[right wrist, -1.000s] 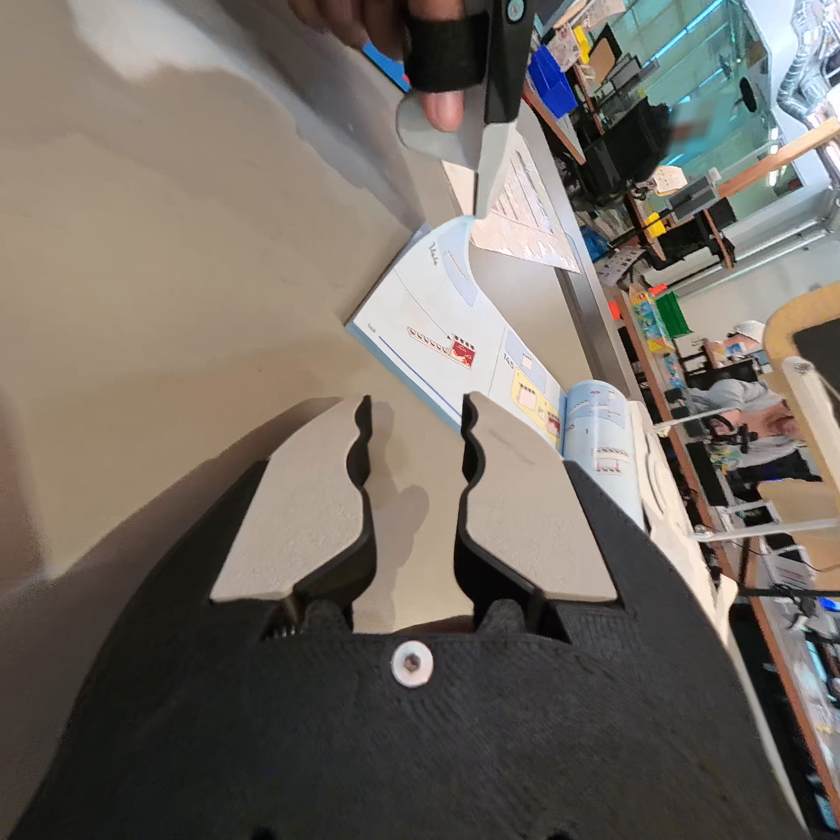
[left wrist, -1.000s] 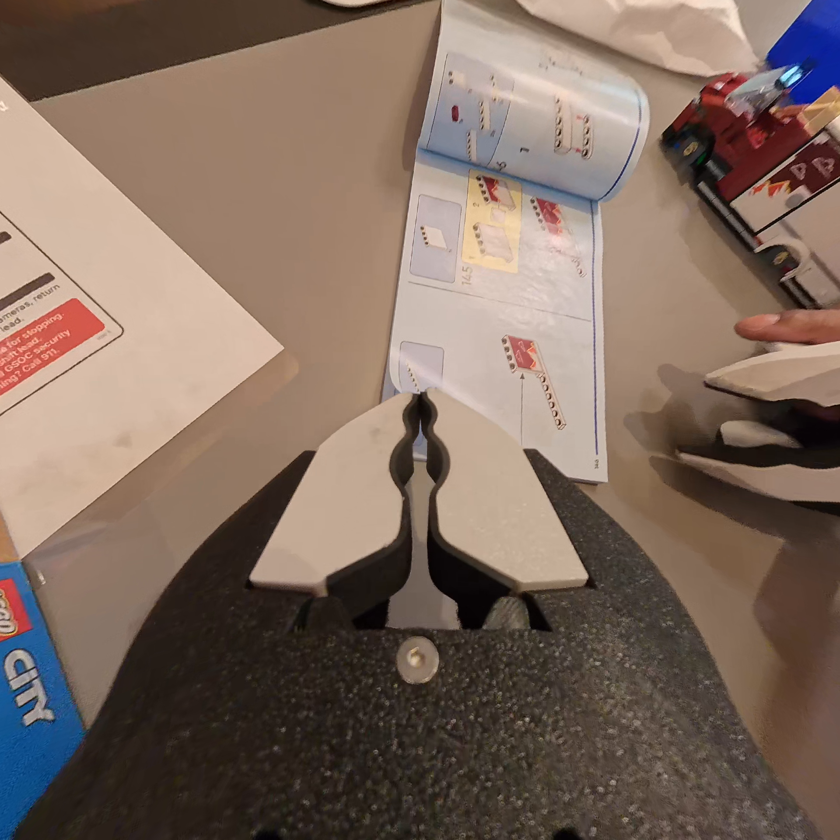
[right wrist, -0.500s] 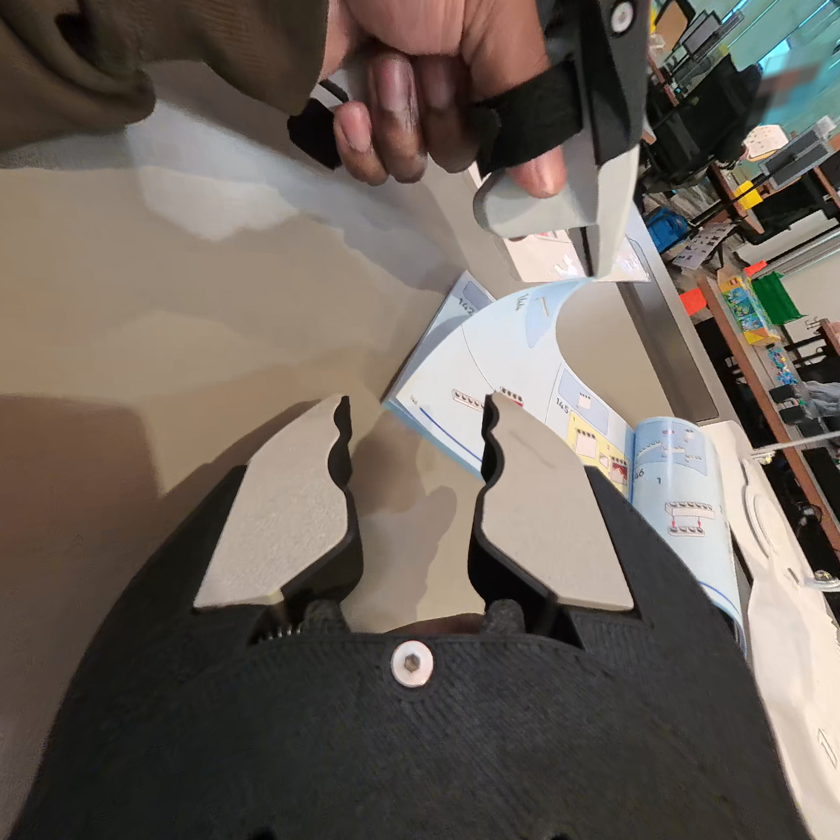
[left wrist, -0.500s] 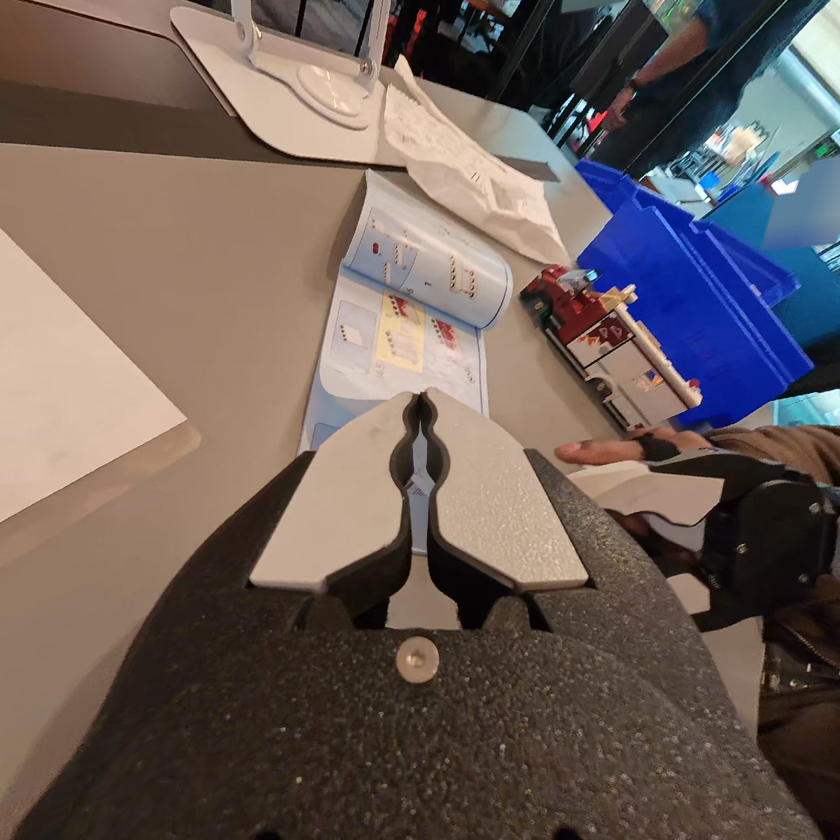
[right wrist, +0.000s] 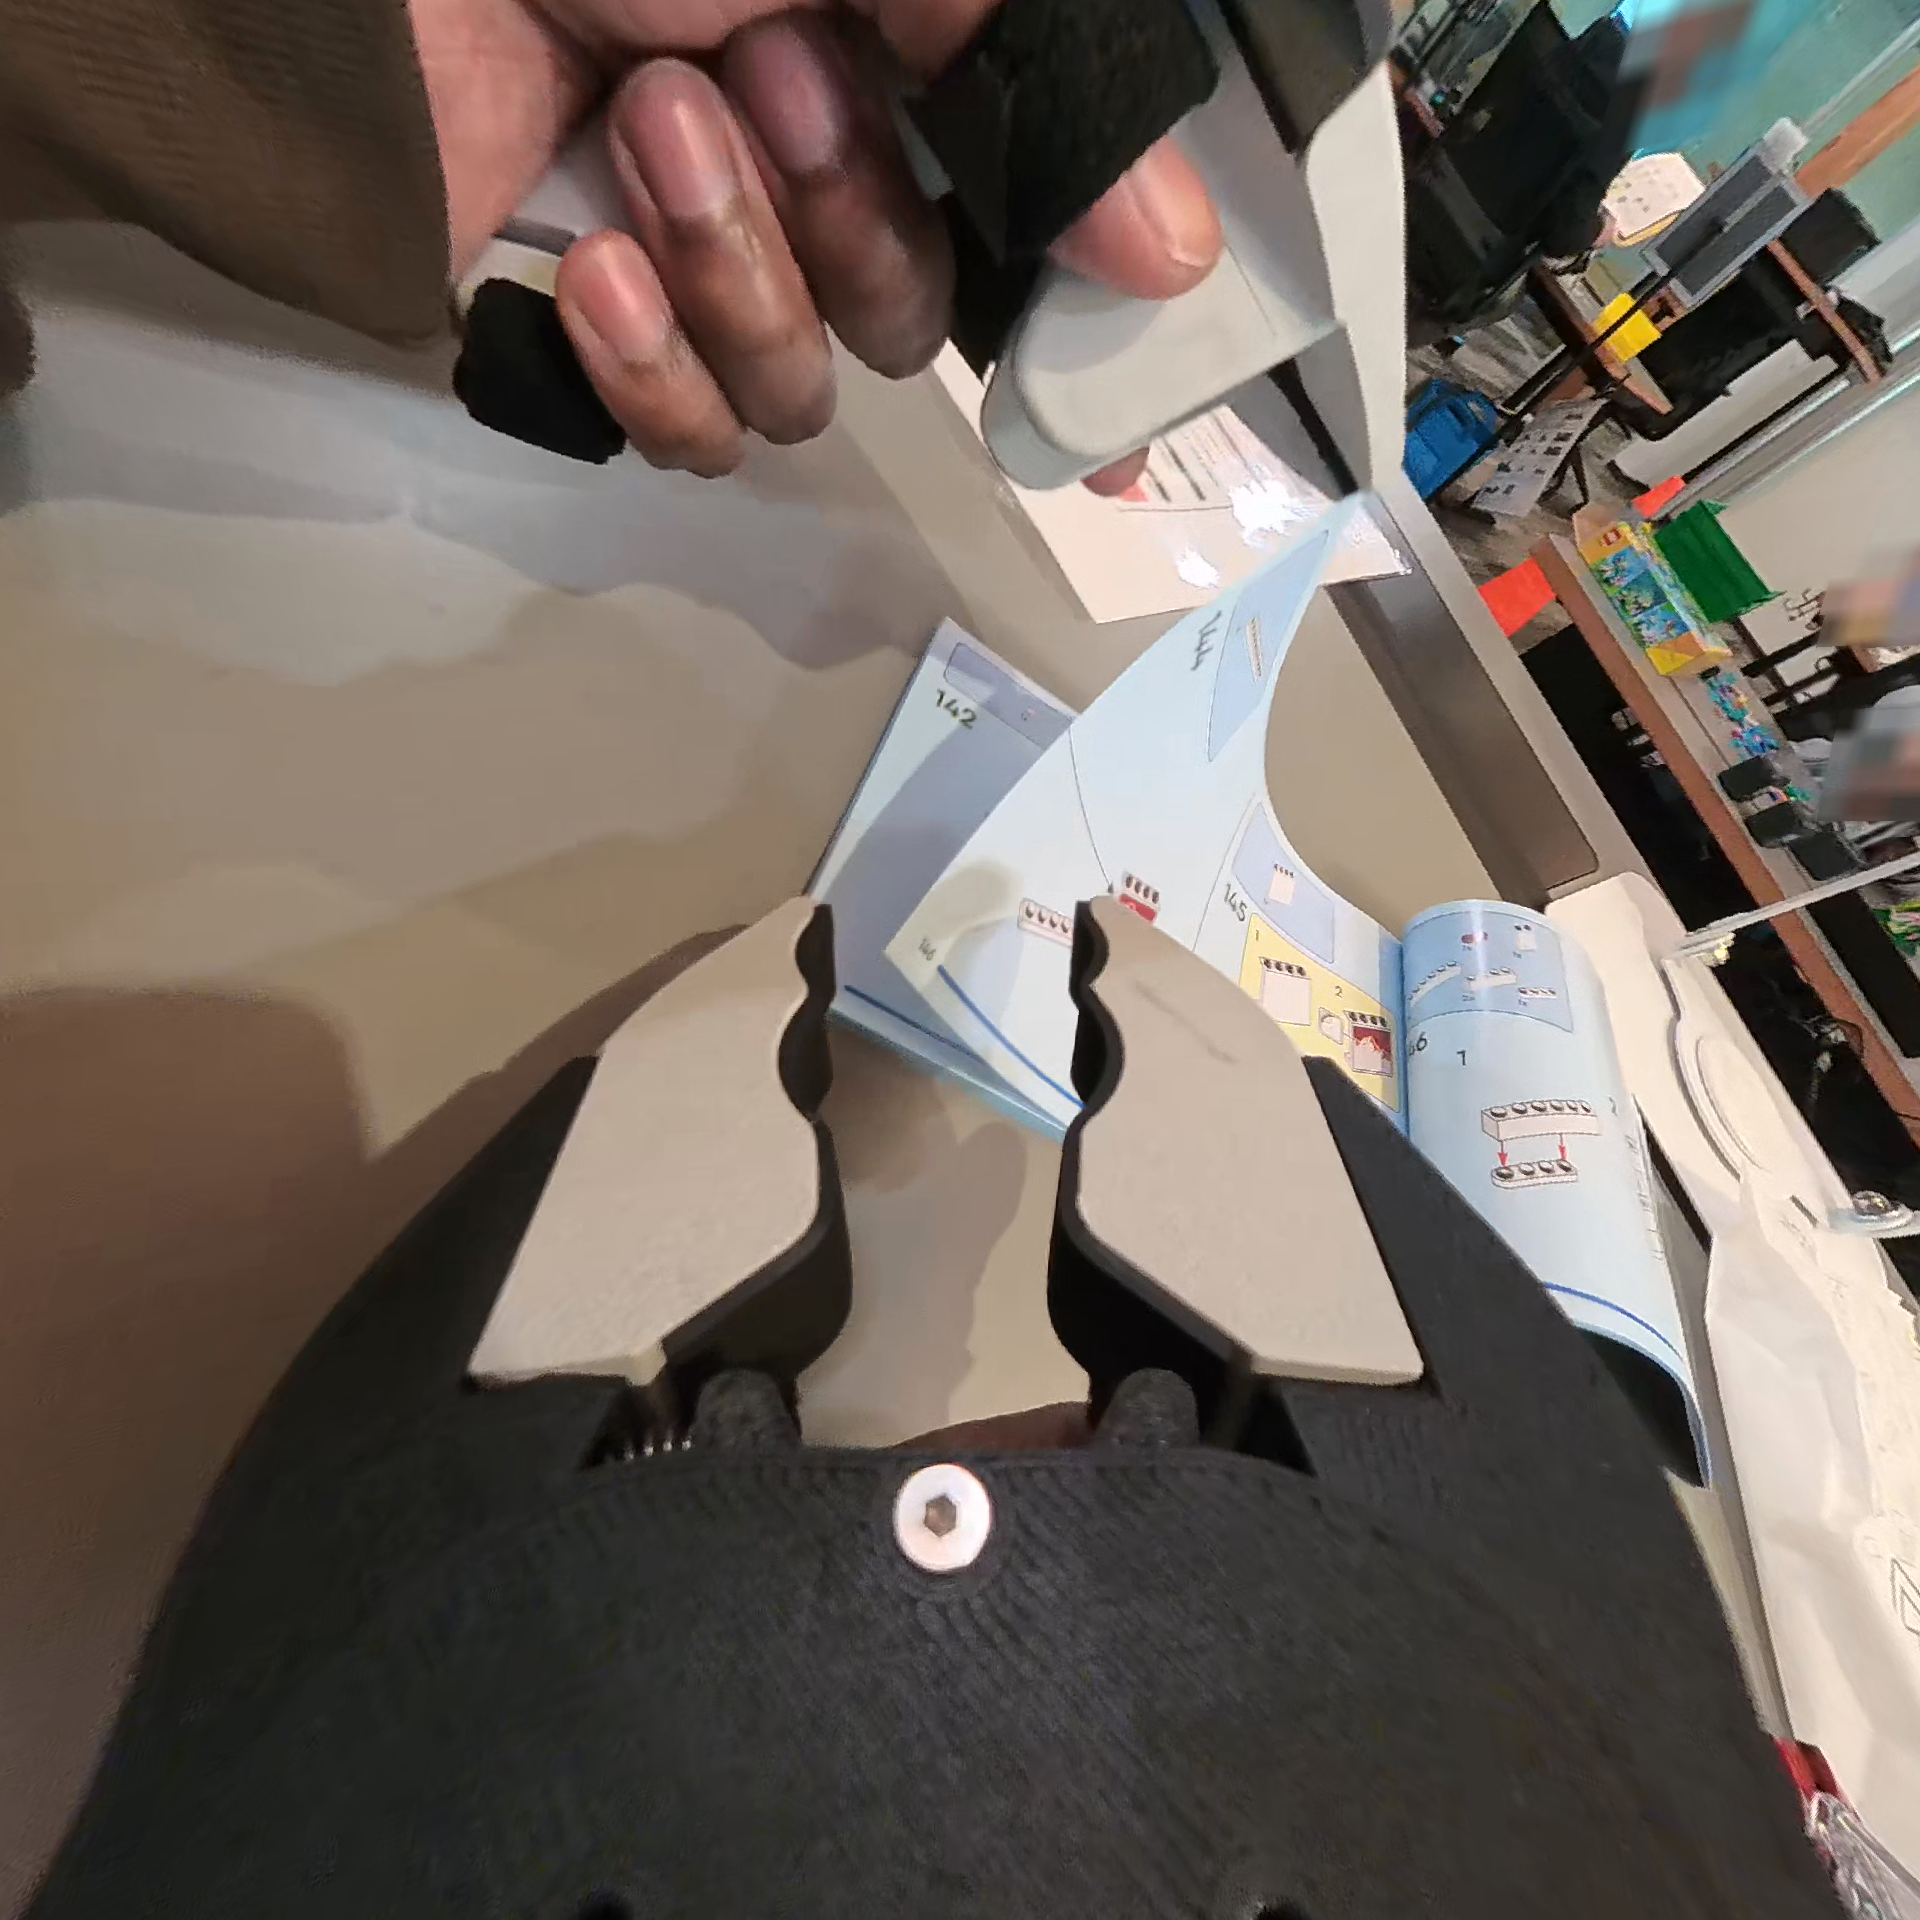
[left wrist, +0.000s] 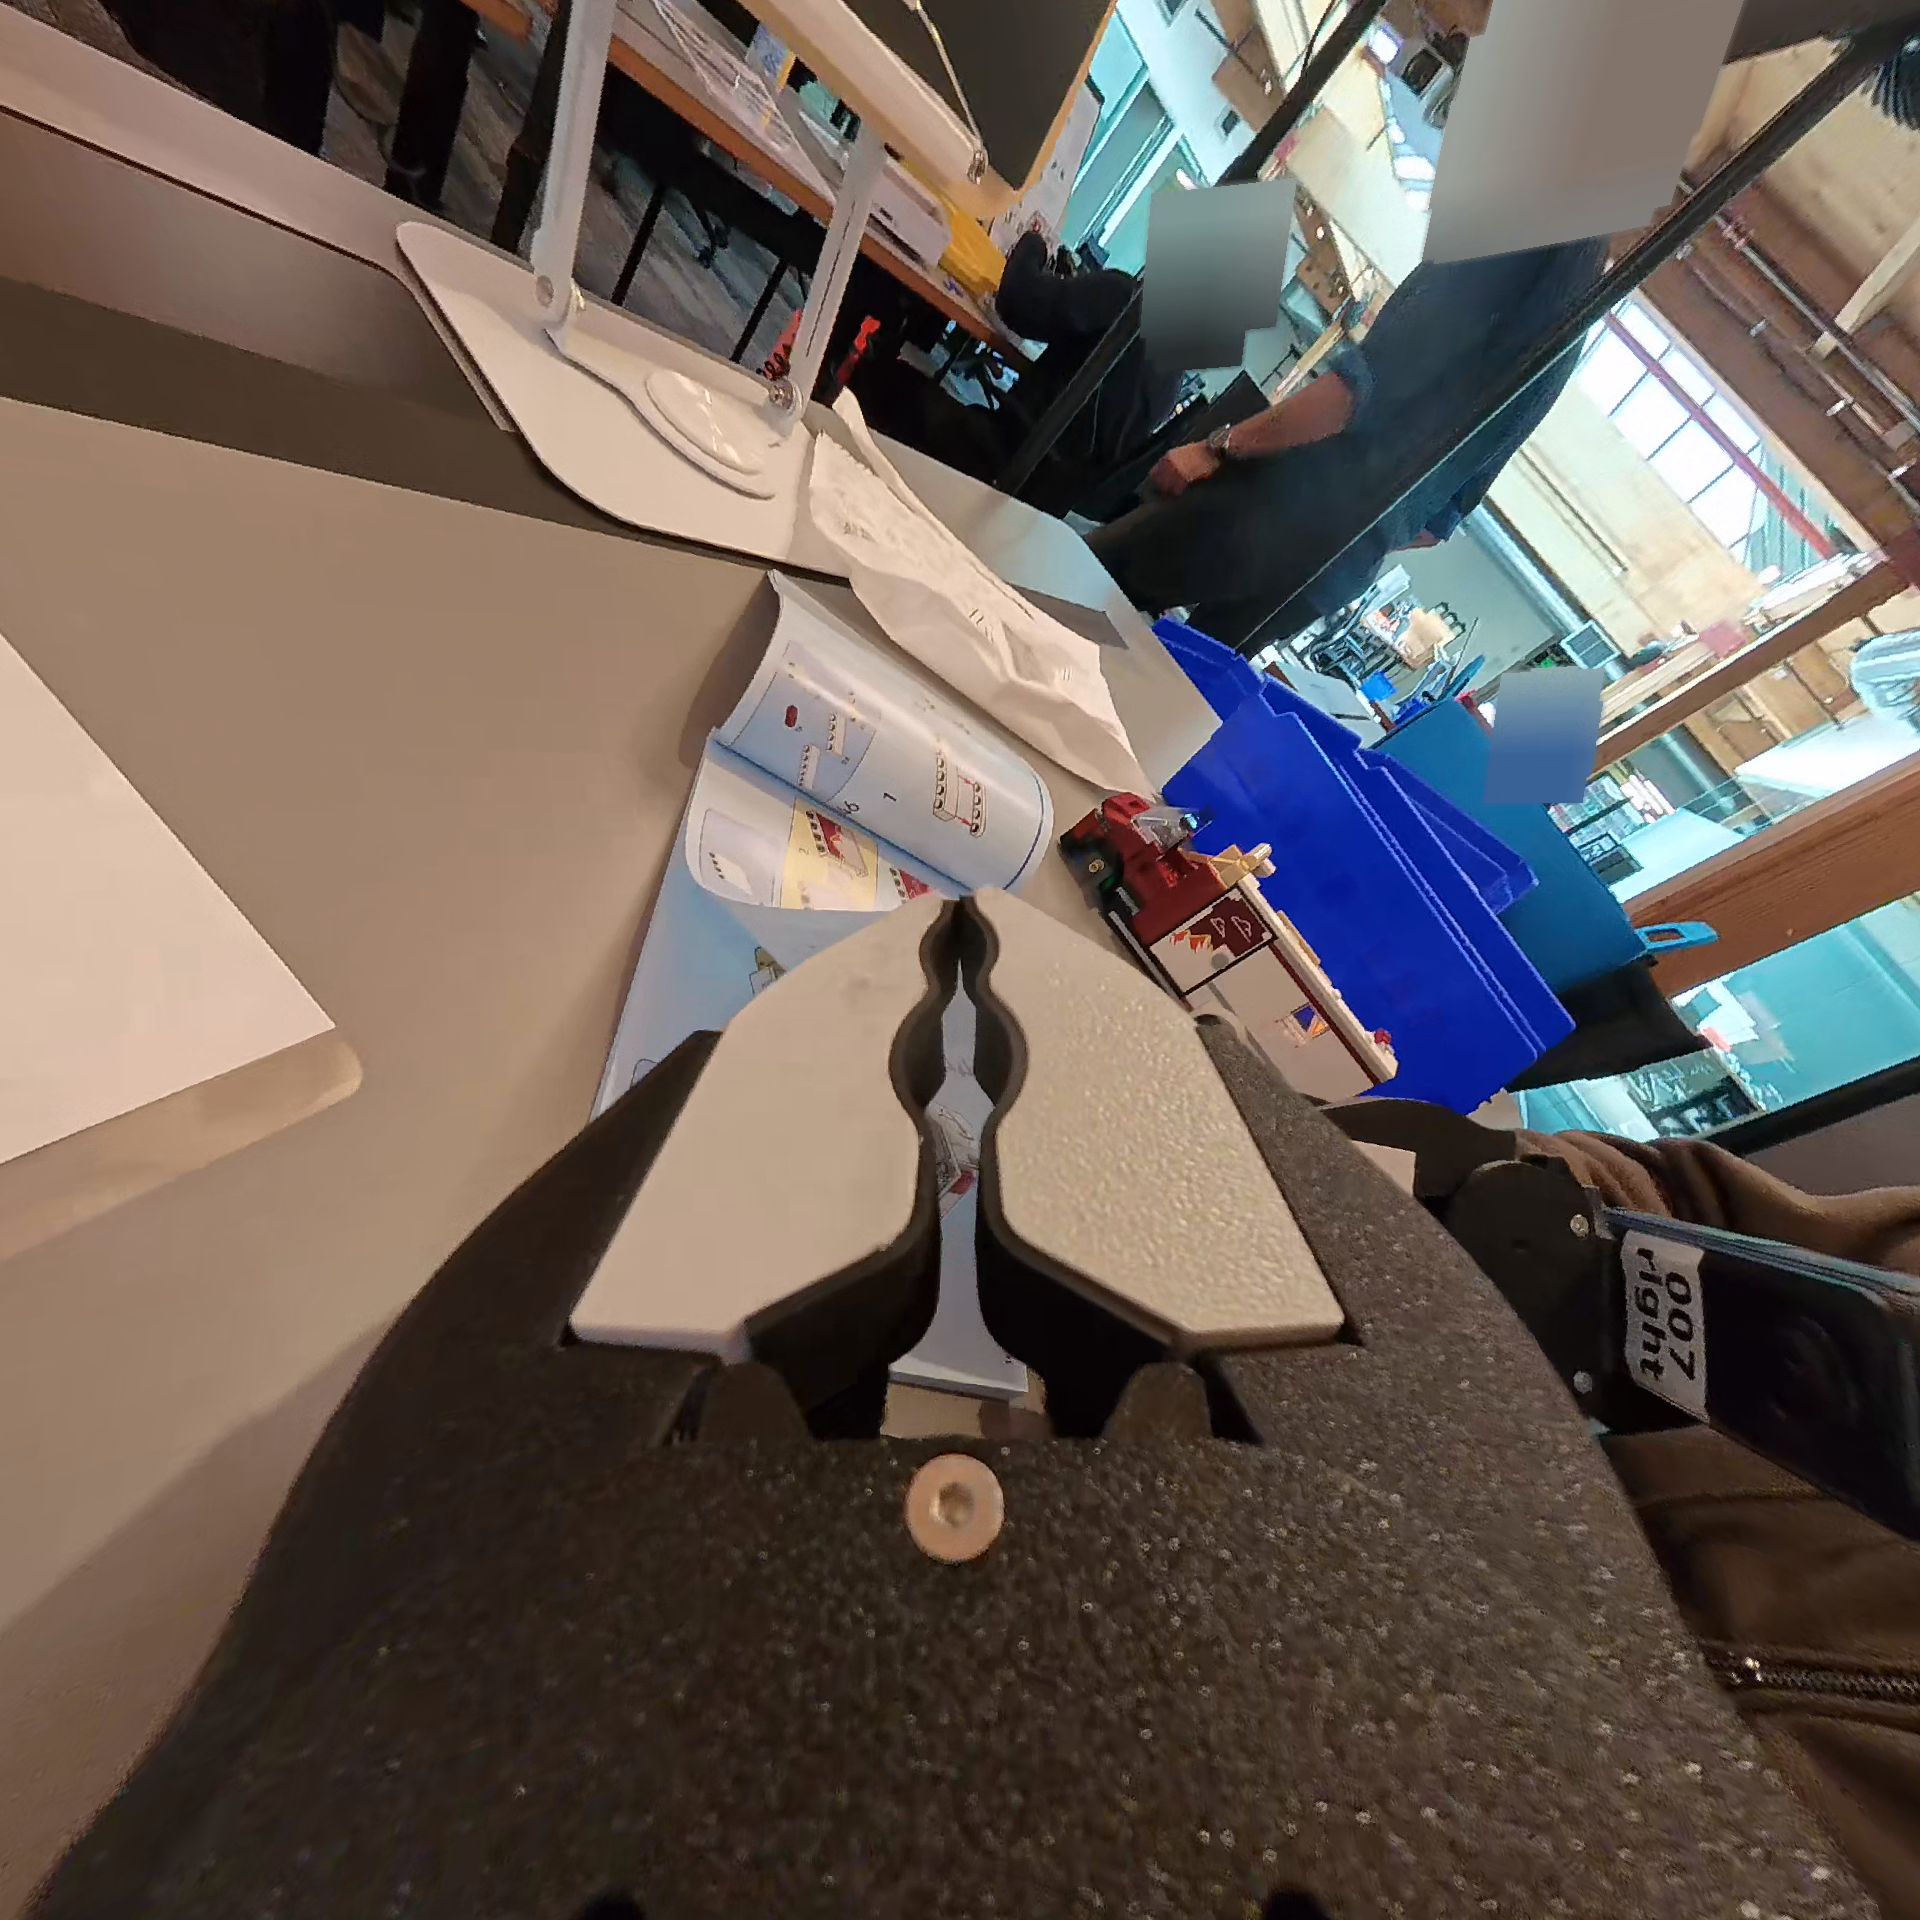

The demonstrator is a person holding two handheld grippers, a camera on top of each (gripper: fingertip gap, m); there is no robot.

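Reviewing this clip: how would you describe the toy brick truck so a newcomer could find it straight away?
Start at the grey table and find the big blue bins along its right edge. The toy truck stands right against them, beside the open instruction booklet. It is the only brick-built object there: a dark red cab and a white body with flame markings.

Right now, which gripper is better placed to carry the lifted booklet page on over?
Left, probably. The left gripper is shut on the corner of the lifted page of the booklet. The right gripper is open and empty, low beside the booklet's near edge.
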